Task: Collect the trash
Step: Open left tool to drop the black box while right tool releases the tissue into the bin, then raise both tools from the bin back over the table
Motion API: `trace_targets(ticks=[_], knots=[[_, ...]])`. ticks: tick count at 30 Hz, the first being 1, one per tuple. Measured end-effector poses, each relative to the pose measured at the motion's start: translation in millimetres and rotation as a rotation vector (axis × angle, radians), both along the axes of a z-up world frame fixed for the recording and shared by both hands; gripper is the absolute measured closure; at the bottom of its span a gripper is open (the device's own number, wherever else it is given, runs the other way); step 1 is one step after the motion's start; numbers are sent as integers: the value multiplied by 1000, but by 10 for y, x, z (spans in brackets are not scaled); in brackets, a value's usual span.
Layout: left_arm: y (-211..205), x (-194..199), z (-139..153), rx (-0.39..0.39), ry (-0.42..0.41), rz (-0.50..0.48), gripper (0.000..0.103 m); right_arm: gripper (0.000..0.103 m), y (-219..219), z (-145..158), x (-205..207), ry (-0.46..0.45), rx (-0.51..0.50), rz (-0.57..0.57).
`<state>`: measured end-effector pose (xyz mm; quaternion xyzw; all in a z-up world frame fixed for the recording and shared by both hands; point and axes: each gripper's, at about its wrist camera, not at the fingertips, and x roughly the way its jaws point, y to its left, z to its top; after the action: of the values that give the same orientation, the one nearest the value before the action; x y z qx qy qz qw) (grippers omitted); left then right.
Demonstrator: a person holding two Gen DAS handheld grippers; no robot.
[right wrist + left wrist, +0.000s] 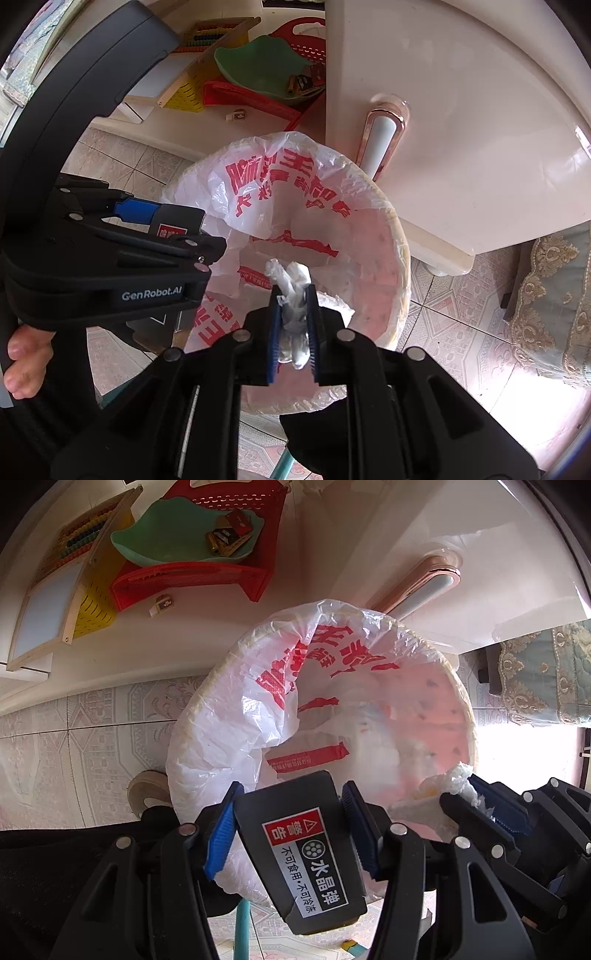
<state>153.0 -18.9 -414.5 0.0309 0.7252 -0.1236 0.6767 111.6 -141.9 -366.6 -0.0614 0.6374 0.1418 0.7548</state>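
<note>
Your left claw [288,823] pinches black box [295,853], right claw [293,325] pinches crumpled tissue [291,291], both over bag-lined bin [400,258]; cabinet door [461,129] just behind.

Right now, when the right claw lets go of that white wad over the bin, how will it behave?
The crumpled white wad looks like tissue or thin plastic, so probably very light and floppy. Pinched in the right claw, it may cling to the ribbed pads briefly. Over the bag-lined bin, it should flutter in, not roll.
</note>
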Motion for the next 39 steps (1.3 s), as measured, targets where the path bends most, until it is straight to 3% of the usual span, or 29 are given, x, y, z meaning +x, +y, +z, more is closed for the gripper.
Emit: trace_targets(ticks=[3,5,6,28,32,35,37,39], knots=[[36,19,-21,-11,16,12,41,73,11,-4,-1,-12,-9,-2],[57,32,-1,-3,1,24,24,61,4,-2,2,-17,-7,-7],[69,37,10,-6,-1,30,24,56,-3,-2,5,-19,-9,-10],[43,8,164,18,-26,16,21,43,-16,92,-4,-28,-11,-15],[124,-94,446,57,-74,27,21,43,-56,287,-74,-27,-5,-4],[270,-171,826,-9,-81,43,21,42,-101,636,-122,-37,27,20],[363,-187,1160,-28,-86,36,21,37,-137,995,-158,-80,36,53],[435,-162,1556,-33,-98,19,20,24,-183,1435,-193,-150,43,90]])
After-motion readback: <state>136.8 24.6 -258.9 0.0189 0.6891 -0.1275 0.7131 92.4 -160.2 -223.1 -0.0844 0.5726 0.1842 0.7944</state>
